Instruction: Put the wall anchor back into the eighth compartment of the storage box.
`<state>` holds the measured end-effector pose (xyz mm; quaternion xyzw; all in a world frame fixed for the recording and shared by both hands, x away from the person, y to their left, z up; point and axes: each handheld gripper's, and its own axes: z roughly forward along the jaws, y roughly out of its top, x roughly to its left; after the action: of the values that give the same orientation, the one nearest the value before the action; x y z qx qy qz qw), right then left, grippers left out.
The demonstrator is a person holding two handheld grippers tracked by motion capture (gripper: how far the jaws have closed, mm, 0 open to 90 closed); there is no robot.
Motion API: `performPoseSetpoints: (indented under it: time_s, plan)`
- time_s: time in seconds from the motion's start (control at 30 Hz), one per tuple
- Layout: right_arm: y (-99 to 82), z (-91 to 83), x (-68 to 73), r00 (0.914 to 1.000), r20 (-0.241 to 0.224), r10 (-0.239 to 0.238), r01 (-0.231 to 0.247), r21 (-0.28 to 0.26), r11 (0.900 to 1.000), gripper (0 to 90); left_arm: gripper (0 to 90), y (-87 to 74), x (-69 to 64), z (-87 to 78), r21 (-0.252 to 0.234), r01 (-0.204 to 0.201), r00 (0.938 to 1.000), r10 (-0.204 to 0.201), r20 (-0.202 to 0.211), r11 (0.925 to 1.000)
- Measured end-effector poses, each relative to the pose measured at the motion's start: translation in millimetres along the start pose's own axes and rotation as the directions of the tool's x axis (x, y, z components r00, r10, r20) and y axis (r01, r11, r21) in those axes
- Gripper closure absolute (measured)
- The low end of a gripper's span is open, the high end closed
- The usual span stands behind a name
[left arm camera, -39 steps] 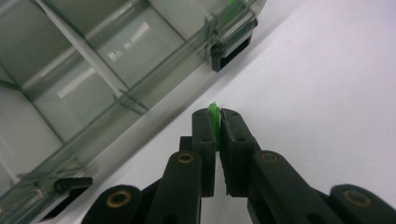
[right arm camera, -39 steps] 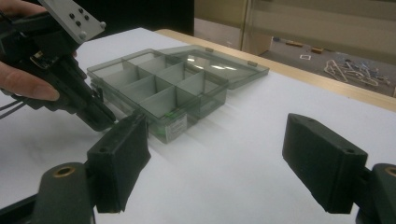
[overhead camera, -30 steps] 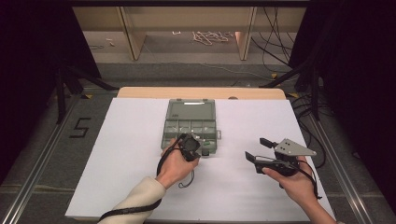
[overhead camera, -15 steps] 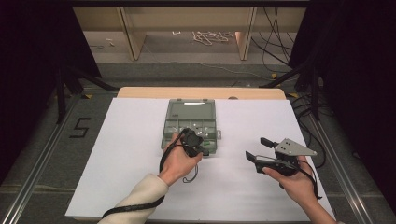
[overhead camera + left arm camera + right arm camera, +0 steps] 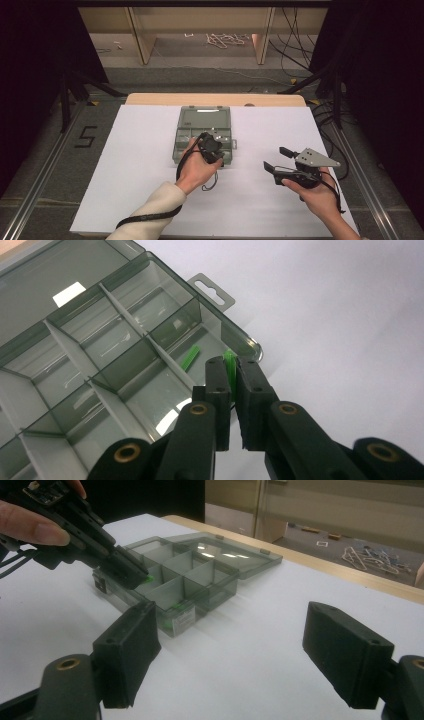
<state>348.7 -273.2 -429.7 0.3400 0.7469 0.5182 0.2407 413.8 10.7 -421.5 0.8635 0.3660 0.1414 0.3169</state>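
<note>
A smoky transparent organizer box (image 5: 202, 131) lies on the white table with its lid folded open toward the far side. My left gripper (image 5: 214, 148) hovers over the box's near right corner, shut on a small green piece (image 5: 229, 365). A second green stick (image 5: 190, 358) lies in the corner compartment just below the jaws. The right gripper view shows that same gripper (image 5: 131, 573) tilted down into the box (image 5: 200, 577), with green at its tips. My right gripper (image 5: 275, 158) stands apart to the right of the box, jaws wide open (image 5: 235, 635) and holding nothing.
The box's hang tab (image 5: 215, 291) sticks out on its right side. White paper (image 5: 140, 165) covers the table, with a wooden strip (image 5: 215, 99) along the far edge. Beyond it are shelving and loose cables (image 5: 225, 39) on the floor.
My left gripper has moved a little right and farther over the box's near right corner. The right gripper has stayed in place, open.
</note>
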Motion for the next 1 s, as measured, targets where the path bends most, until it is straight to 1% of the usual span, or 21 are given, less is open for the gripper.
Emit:
performPoseSetpoints:
  time_s: [0.03, 0.07, 0.1, 0.2, 0.33, 0.37, 0.4, 0.47, 0.57, 0.6, 0.67, 0.87, 1.0]
  plan:
    - [-0.2, -0.1, 0.7, 0.9999, -0.003, 0.01, -0.01, 0.005, 0.9999, 22.8, 85.2, 0.6, -0.6, 0.9, -0.004, 0.005, 1.0, -0.005, -0.006, 1.0]
    - [-0.5, 0.5, 0.9, 0.9999, 0.001, 0.011, -0.011, 0.0, 0.9999, 22.8, 85.2, 1.5, -0.5, 1.7, -0.005, 0.008, 1.0, -0.008, -0.002, 1.0]
    - [-0.6, 0.6, 1.0, 0.9999, 0.001, 0.012, -0.012, 0.0, 0.9999, 22.8, 85.2, 2.6, -0.1, 2.0, -0.004, 0.001, 1.0, -0.001, -0.003, 1.0]
    - [-0.3, -0.1, 0.2, 0.9999, -0.004, 0.01, -0.009, 0.011, 0.9999, 22.8, 85.1, 5.7, 1.0, 3.7, -0.003, 0.001, 1.0, -0.001, -0.007, 1.0]
    - [-0.5, 0.6, 0.2, 1.0, 0.002, 0.009, -0.009, -0.002, 1.0, 22.8, 85.2, 9.7, 2.7, 5.5, -0.015, 0.009, 0.9997, -0.01, -0.022, 0.9998]
    - [-0.3, 0.0, 0.2, 1.0, -0.002, 0.009, -0.009, 0.006, 0.9999, 22.7, 85.2, 11.3, 3.9, 5.3, -0.012, 0.003, 0.9998, -0.004, -0.022, 0.9999]
    - [-0.2, -0.2, 0.2, 1.0, -0.003, 0.008, -0.008, 0.006, 0.9999, 22.7, 85.2, 12.2, 4.5, 6.2, -0.018, 0.006, 0.9997, -0.006, -0.025, 0.9998]
    - [-0.2, -0.3, 0.2, 1.0, -0.003, 0.008, -0.008, 0.007, 0.9999, 22.7, 85.2, 13.4, 5.5, 7.0, -0.015, 0.009, 0.9998, -0.01, -0.018, 0.9998]
    - [-0.4, 0.4, 0.4, 1.0, 0.002, 0.008, -0.008, -0.004, 1.0, 22.8, 85.2, 16.0, 5.9, 8.3, -0.02, 0.011, 0.9997, -0.011, -0.024, 0.9998]
    - [-0.3, 0.4, 0.4, 1.0, 0.002, 0.009, -0.009, -0.003, 1.0, 22.8, 85.2, 17.3, 6.3, 8.9, -0.019, 0.006, 0.9998, -0.006, -0.019, 0.9998]
    - [-0.2, 0.0, 0.3, 1.0, -0.002, 0.009, -0.009, 0.005, 0.9999, 22.7, 85.2, 18.7, 6.8, 9.9, -0.02, 0.007, 0.9997, -0.008, -0.025, 0.9998]
    - [-0.3, 0.1, -0.1, 1.0, 0.002, 0.007, -0.007, -0.002, 1.0, 22.7, 85.1, 21.8, 9.2, 13.2, -0.026, 0.011, 0.9994, -0.012, -0.031, 0.9996]
    - [-0.2, 0.4, 0.2, 1.0, 0.001, 0.008, -0.008, -0.004, 1.0, 22.7, 85.1, 23.9, 10.4, 14.0, -0.02, 0.007, 0.9995, -0.008, -0.031, 0.9998]
